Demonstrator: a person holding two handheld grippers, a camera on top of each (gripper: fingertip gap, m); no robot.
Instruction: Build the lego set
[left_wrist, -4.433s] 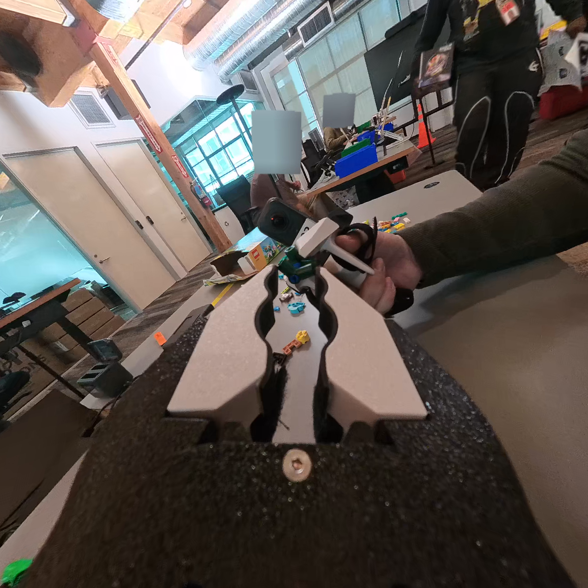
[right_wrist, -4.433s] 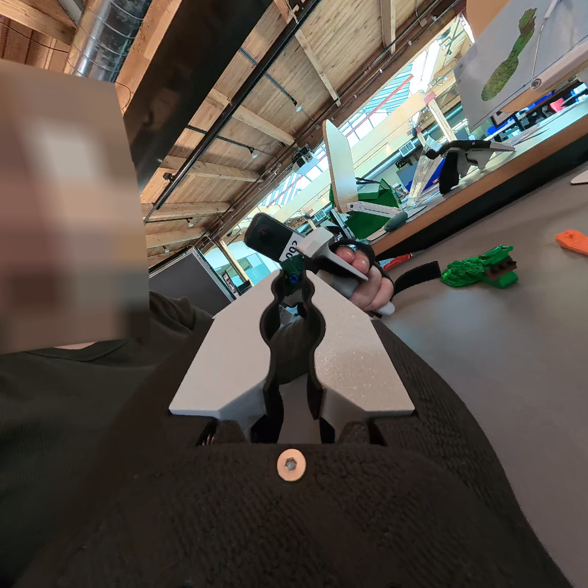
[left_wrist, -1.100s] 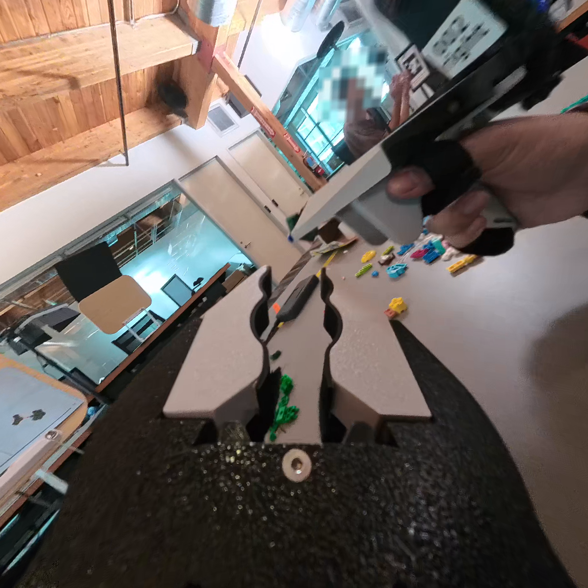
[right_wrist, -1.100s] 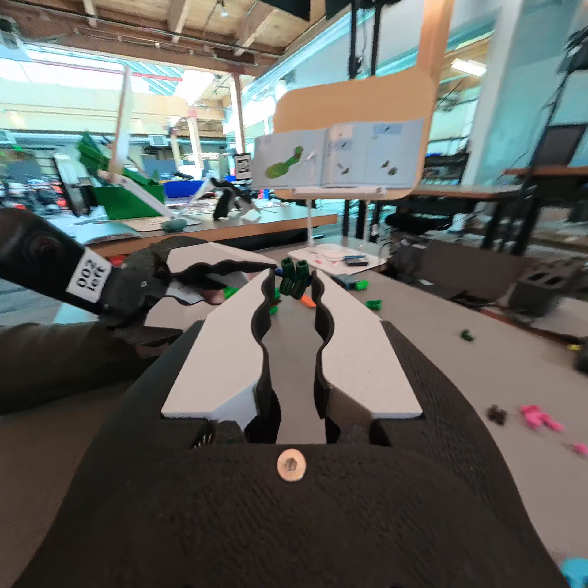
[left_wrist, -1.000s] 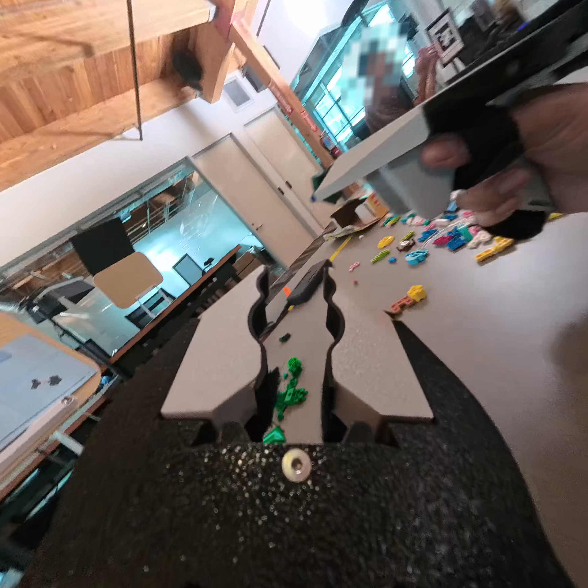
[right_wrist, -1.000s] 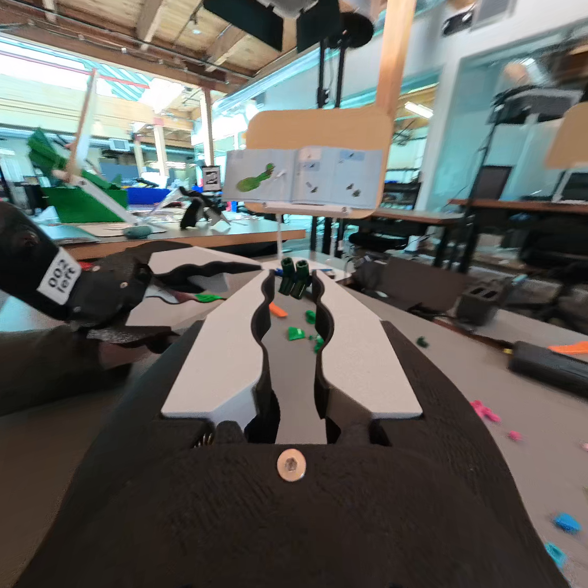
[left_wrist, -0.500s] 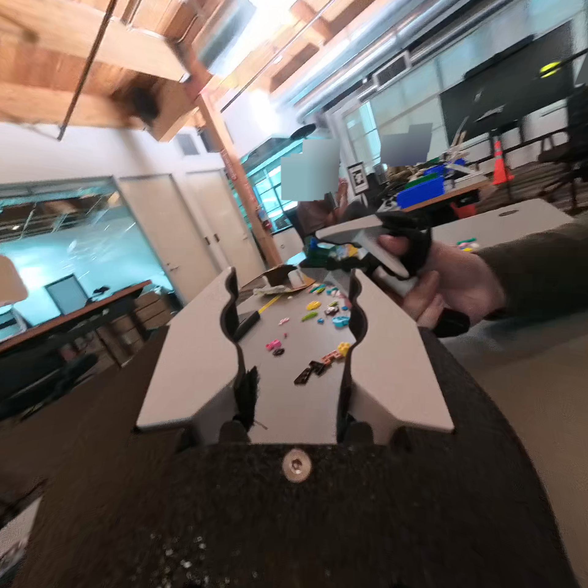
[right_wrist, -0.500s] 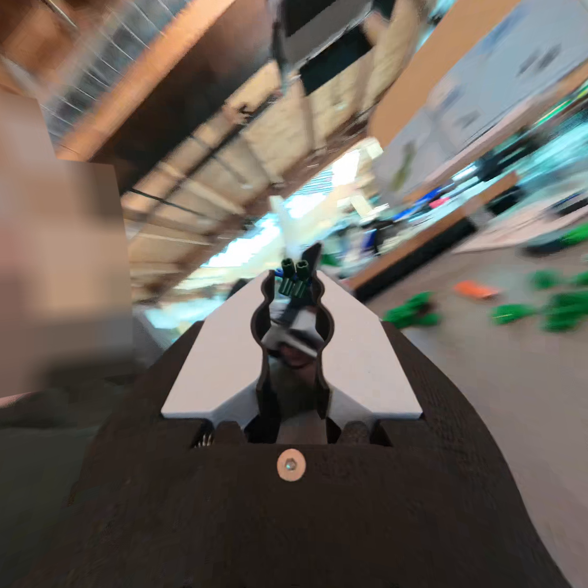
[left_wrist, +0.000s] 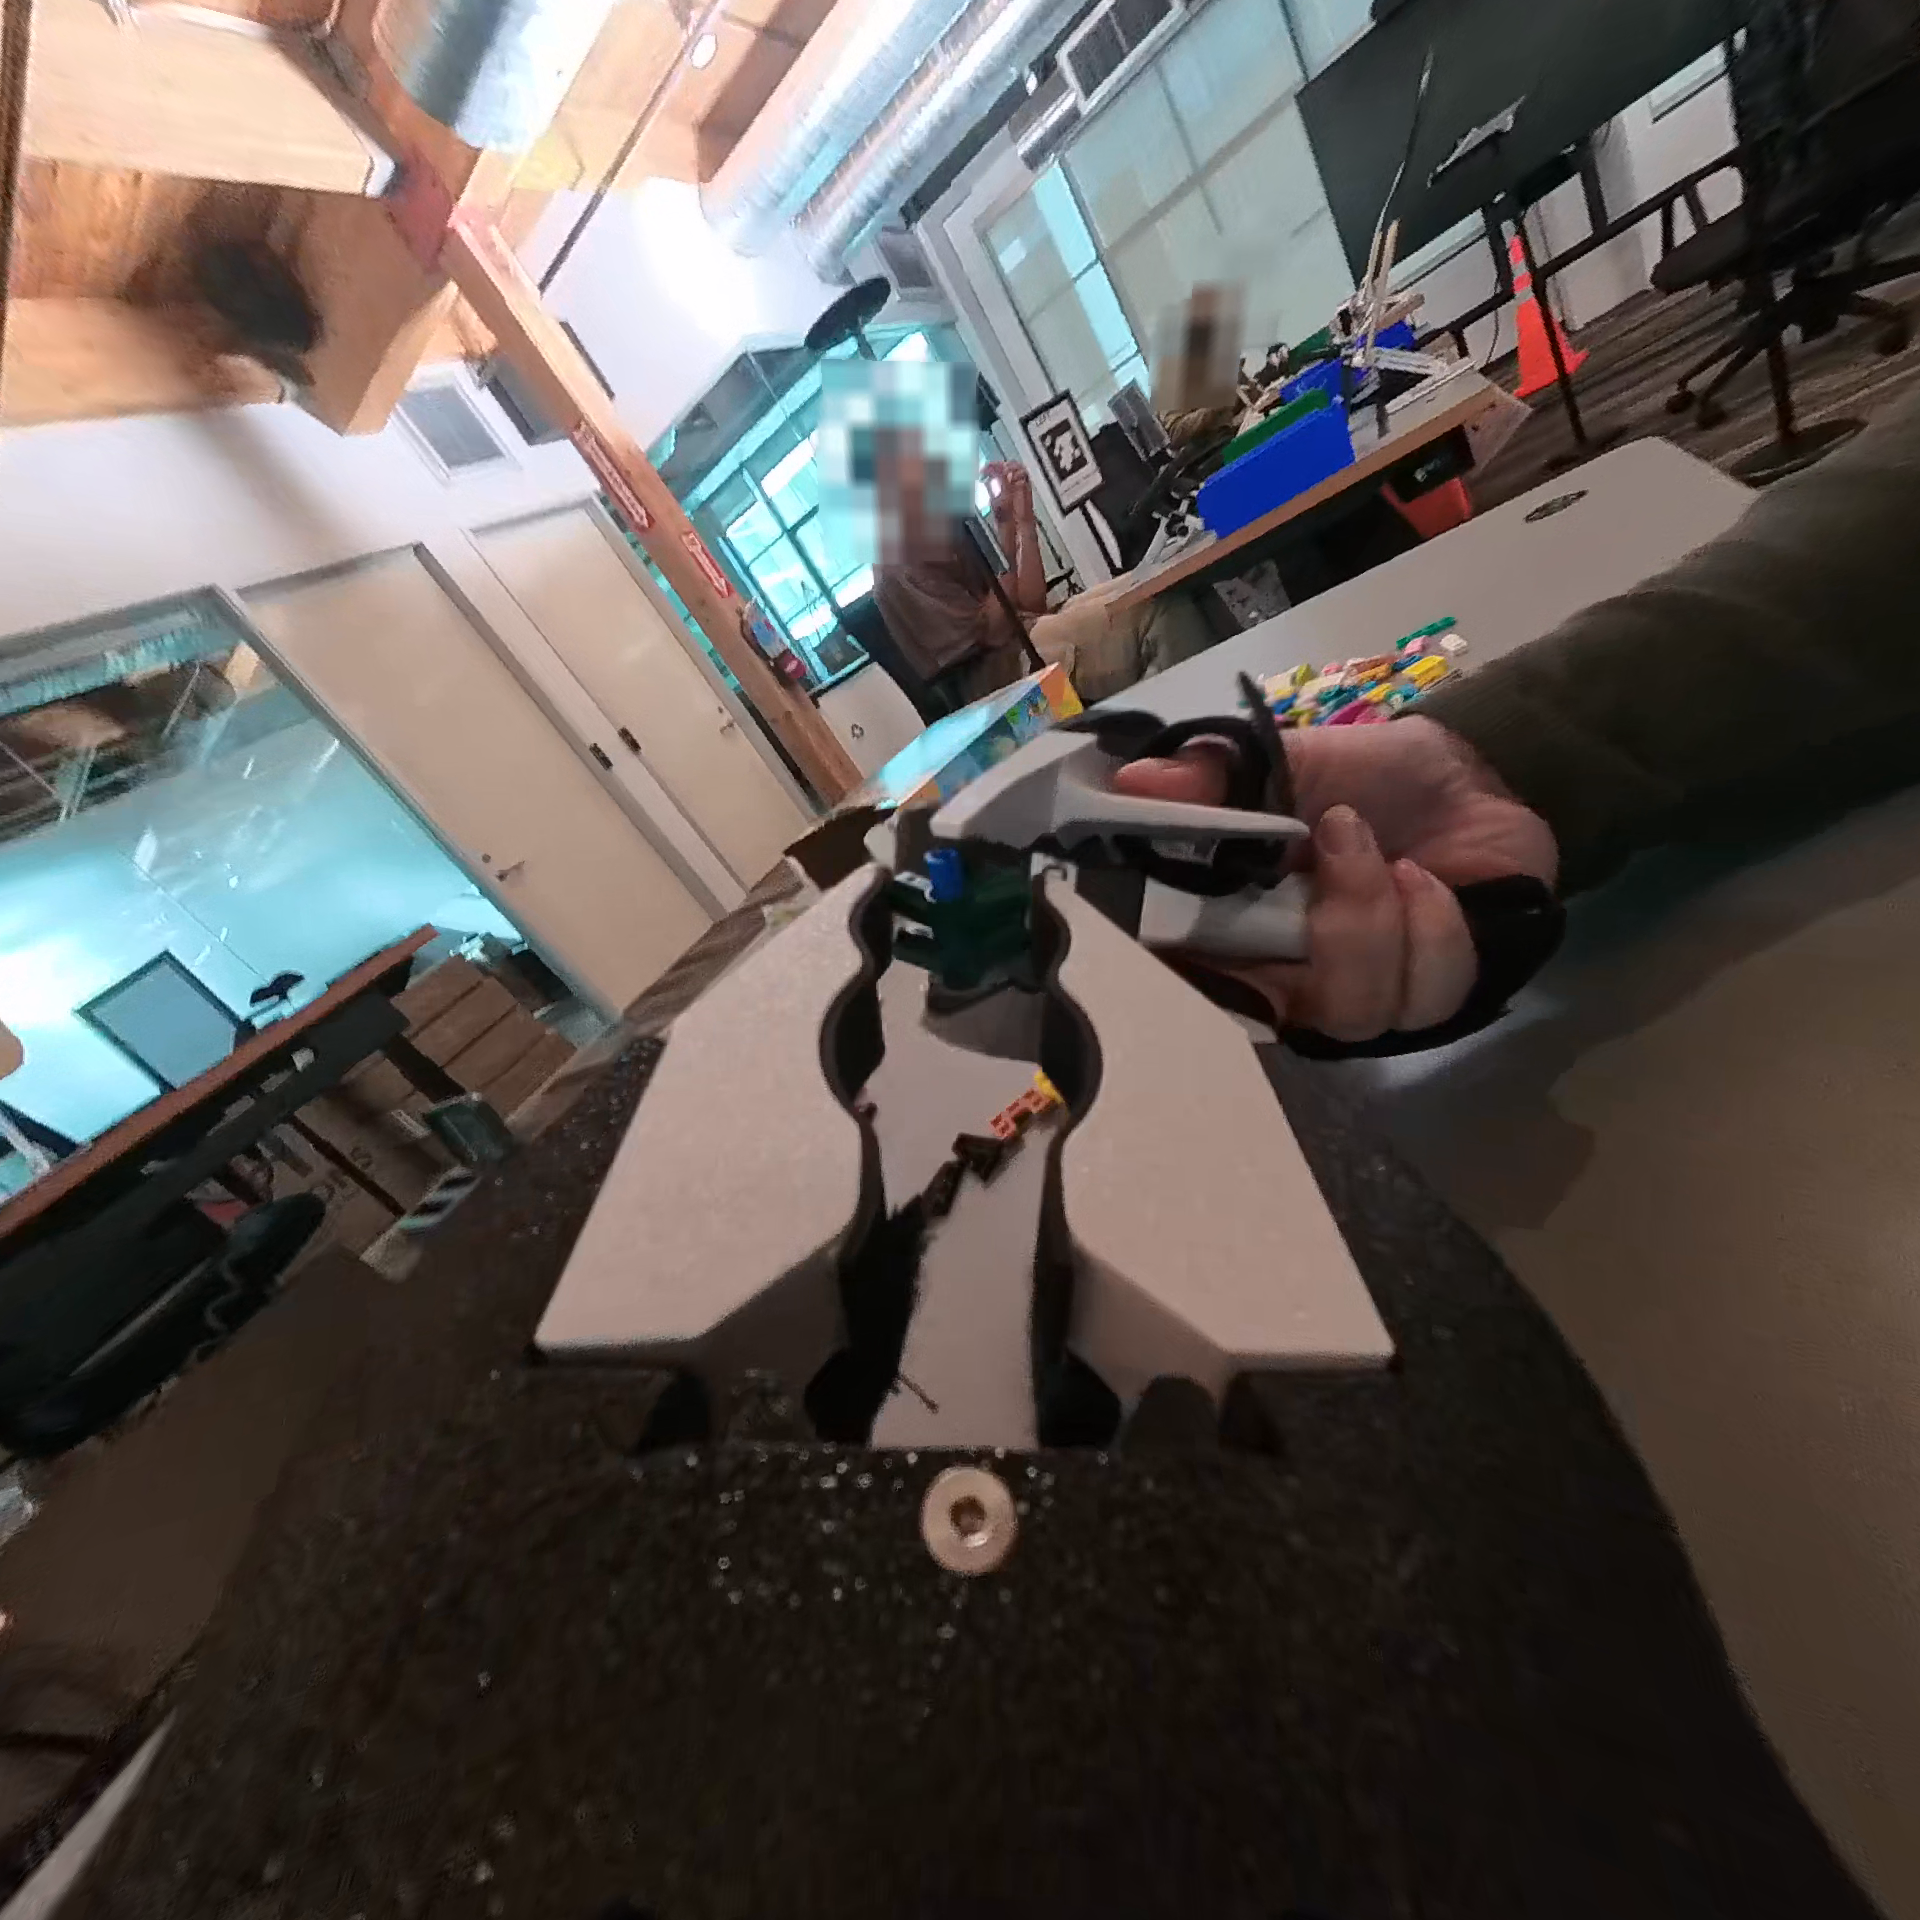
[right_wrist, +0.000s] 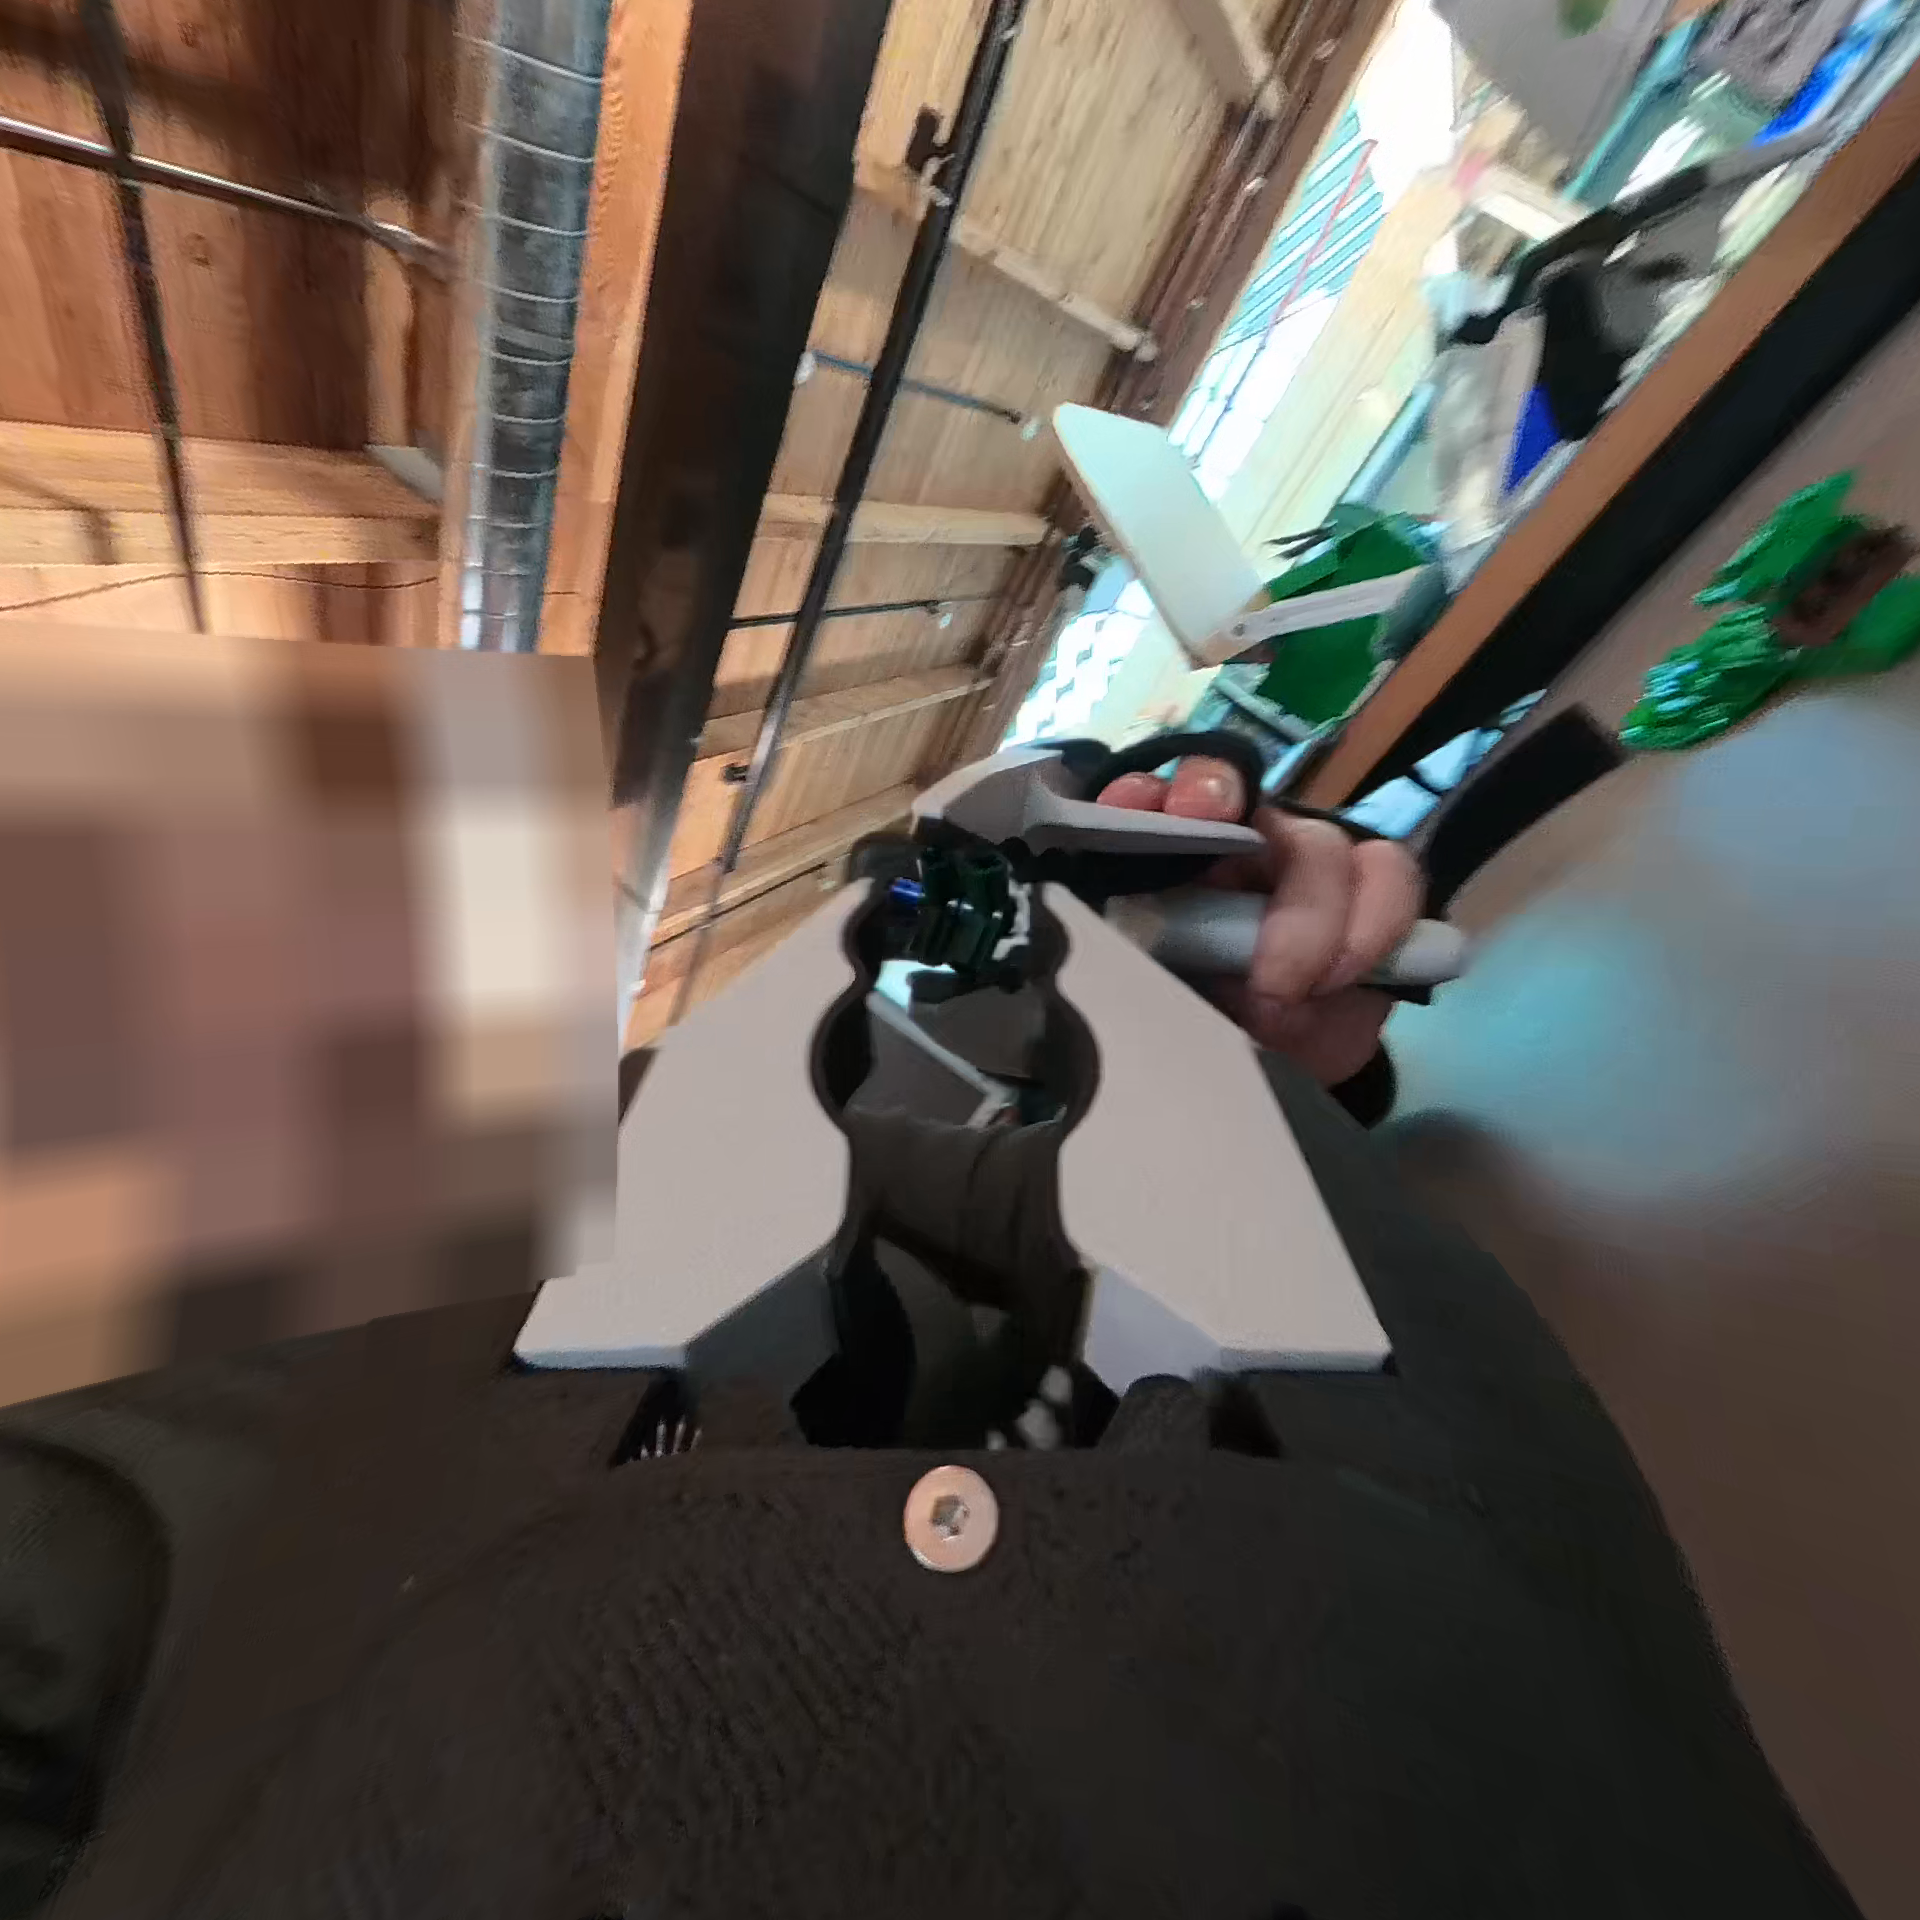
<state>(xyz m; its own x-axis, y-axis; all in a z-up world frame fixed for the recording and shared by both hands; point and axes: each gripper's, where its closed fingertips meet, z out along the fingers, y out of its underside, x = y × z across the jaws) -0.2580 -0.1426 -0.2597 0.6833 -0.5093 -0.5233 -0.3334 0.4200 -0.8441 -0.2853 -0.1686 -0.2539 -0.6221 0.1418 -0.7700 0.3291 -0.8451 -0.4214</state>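
Across the lower right of both views runs the grey desk (left_wrist: 1714, 1195), the largest thing in sight. At the centre of the left wrist view the left claw (left_wrist: 961, 914) meets the right claw (left_wrist: 935, 831), which a hand (left_wrist: 1382, 883) with a dark sleeve holds from the right of the frame. Between the tips sits a small dark green lego piece (left_wrist: 966, 920) with a blue stud, raised above the desk; the left claw's fingers stand a little apart at its sides, and I cannot tell whether they press on it. In the right wrist view the right claw (right_wrist: 951, 920) is clenched on the same lego piece (right_wrist: 961, 914) at frame centre, with the left claw (right_wrist: 997, 800) just beyond it. Loose coloured bricks (left_wrist: 1361, 691) lie on the desk at right of centre in the left wrist view, and a green lego build (right_wrist: 1787, 634) rests at the right edge of the right wrist view, blurred
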